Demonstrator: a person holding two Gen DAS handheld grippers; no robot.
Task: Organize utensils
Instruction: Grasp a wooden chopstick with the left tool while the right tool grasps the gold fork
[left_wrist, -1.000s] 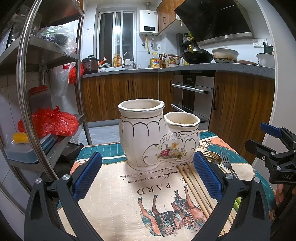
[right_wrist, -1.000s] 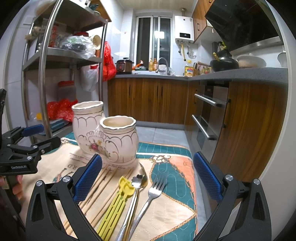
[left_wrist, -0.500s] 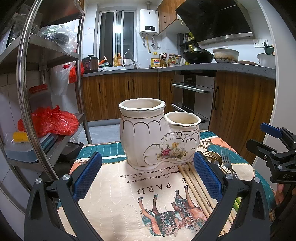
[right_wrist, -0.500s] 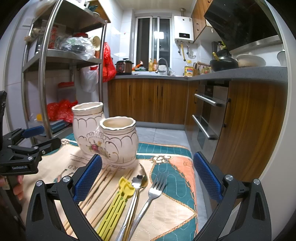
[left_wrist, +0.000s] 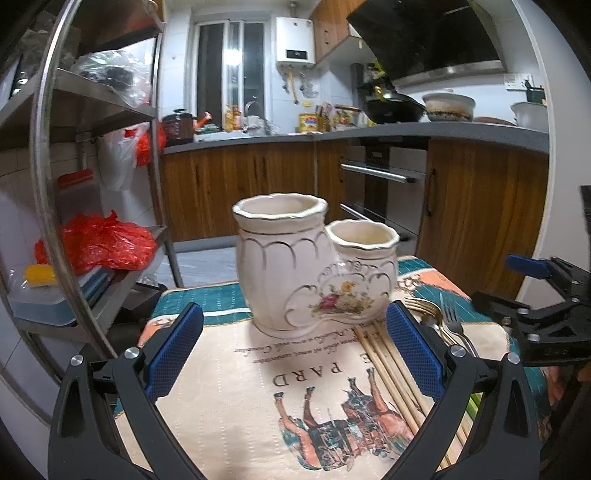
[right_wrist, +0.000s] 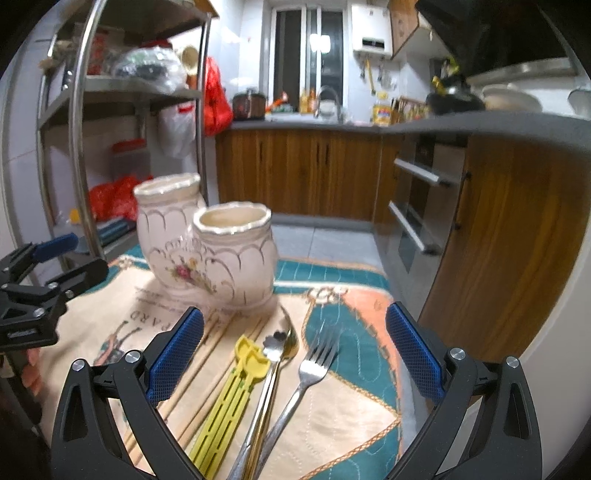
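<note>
A cream ceramic double-cup utensil holder (left_wrist: 314, 262) with a flower print stands on a quilted mat (left_wrist: 240, 406); it also shows in the right wrist view (right_wrist: 207, 251). Both cups look empty. My left gripper (left_wrist: 291, 350) is open and empty, just in front of the holder. My right gripper (right_wrist: 293, 354) is open and empty above the utensils. On the mat lie a steel fork (right_wrist: 310, 373), a spoon (right_wrist: 280, 343), a yellow plastic utensil (right_wrist: 236, 391) and several wooden chopsticks (right_wrist: 192, 369). The chopsticks (left_wrist: 391, 369) and fork (left_wrist: 452, 325) show right of the holder in the left wrist view.
A steel shelf rack (left_wrist: 48, 206) with red bags and boxes stands close on the left. Wooden kitchen cabinets (right_wrist: 306, 177) and an oven (right_wrist: 417, 214) lie beyond the table's far edge. A wood panel (right_wrist: 517, 258) is close on the right.
The right gripper has dropped lower and tilted toward the utensils, which now look closer. The left gripper has shifted only slightly. Both stay open.
</note>
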